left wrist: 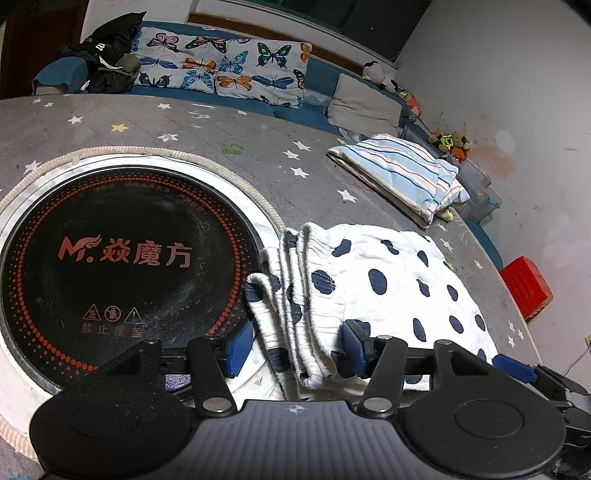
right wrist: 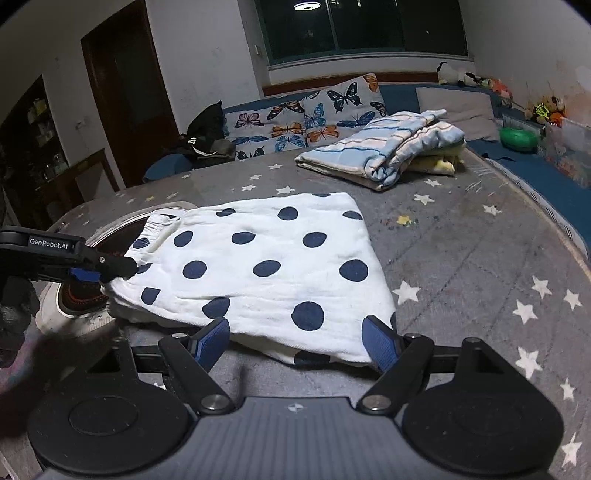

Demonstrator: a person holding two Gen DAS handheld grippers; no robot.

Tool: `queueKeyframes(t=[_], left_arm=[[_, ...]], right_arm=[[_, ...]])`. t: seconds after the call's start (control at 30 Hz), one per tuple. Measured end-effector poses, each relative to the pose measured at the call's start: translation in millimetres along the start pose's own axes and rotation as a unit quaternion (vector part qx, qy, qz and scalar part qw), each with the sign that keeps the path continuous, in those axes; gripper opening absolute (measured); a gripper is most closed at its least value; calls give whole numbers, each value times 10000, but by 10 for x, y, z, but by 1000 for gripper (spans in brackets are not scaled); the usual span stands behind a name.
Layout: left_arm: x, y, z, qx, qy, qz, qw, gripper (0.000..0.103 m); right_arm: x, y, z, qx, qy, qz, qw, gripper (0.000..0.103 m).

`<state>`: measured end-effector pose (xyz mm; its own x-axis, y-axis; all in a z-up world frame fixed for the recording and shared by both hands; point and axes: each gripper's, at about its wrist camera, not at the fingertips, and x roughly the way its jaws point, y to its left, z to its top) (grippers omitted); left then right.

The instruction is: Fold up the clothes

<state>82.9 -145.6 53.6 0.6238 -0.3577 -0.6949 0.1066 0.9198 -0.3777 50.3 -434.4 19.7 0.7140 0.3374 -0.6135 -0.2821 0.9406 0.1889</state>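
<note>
two hand-held grippers flank the folded polka-dot garment (right wrist: 273, 269) on the star-print surface (right wrist: 480, 258). its elastic waistband end points toward the round cooktop (left wrist: 122, 269). left hand-held gripper (left wrist: 295, 349) gapes around that waistband; right hand-held gripper (right wrist: 295, 341) spread wide at the opposite edge.

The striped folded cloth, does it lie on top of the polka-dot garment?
No. The striped folded cloth lies apart on the starred table cover, farther back than the polka-dot garment.

White walls (right wrist: 207, 55), dark window (right wrist: 365, 29), blue sofa (left wrist: 317, 74), brown door (right wrist: 125, 103).
</note>
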Motion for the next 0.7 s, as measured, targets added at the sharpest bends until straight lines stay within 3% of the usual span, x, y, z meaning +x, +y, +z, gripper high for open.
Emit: queueKeyframes(t=[0.27,0.6,0.7], left_arm=[[-25,6,-13,-13,1,2,10000,60],[-127,-18,-89,108,-37,-12,9999,70],[-163,-28,-120,186,-47,-9,9998,75]], right_arm=[[-6,8,-24,17,13,-1,10000,84],[-54,95,-16,-15,-93,-98,9999,102],[-60,135,-26,-48,-103,-151,9998,103]])
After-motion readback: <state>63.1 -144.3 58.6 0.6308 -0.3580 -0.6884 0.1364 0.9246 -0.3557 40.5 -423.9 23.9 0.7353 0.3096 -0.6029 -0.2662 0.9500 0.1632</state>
